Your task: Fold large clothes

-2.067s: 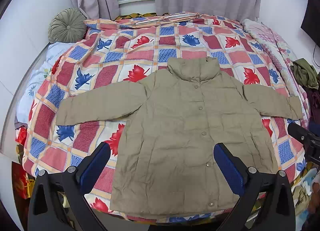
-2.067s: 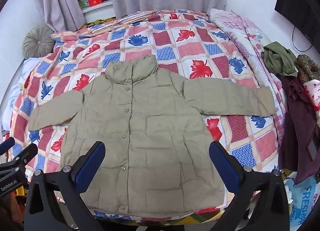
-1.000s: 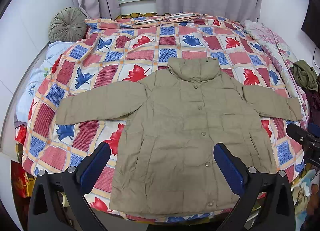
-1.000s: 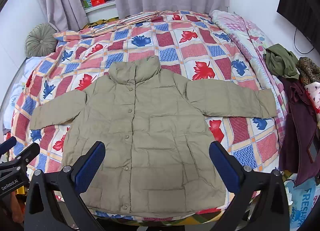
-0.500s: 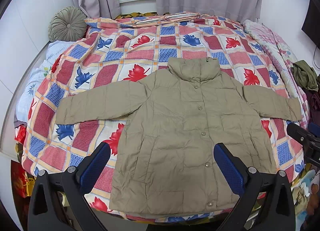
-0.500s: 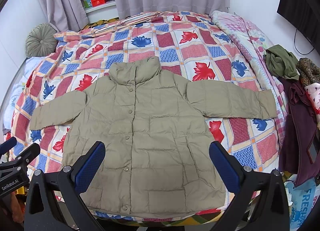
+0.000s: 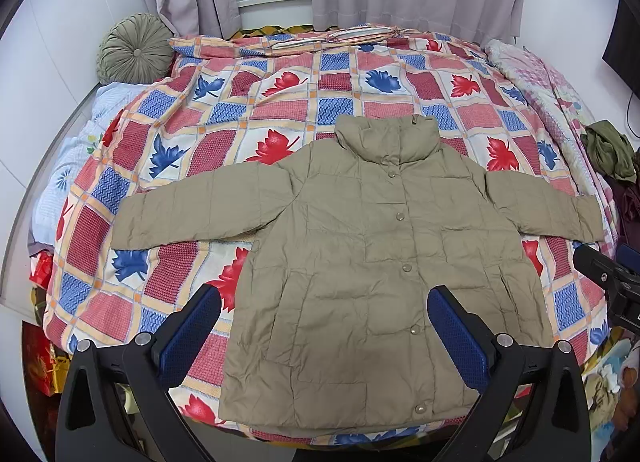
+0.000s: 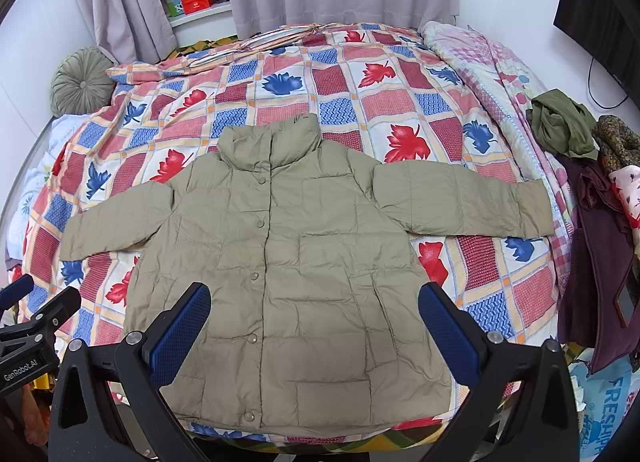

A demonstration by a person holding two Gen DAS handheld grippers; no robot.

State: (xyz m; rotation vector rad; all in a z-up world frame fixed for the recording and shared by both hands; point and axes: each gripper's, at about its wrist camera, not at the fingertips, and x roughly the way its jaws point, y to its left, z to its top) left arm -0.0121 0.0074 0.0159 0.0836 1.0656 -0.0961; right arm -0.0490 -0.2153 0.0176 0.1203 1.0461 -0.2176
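Lying flat and buttoned on the leaf-patterned quilt is a khaki puffer jacket, front up, both sleeves spreading outward, hem at the quilt's near edge. The left gripper and right gripper are hovering above that hem, fingers wide apart, holding nothing. A round green cushion is sitting beyond the quilt's far left corner.

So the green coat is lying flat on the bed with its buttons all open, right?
Not quite. The coat does lie flat on the bed, sleeves spread, but its buttons are done up, not open. Both wrist views show the front closed.
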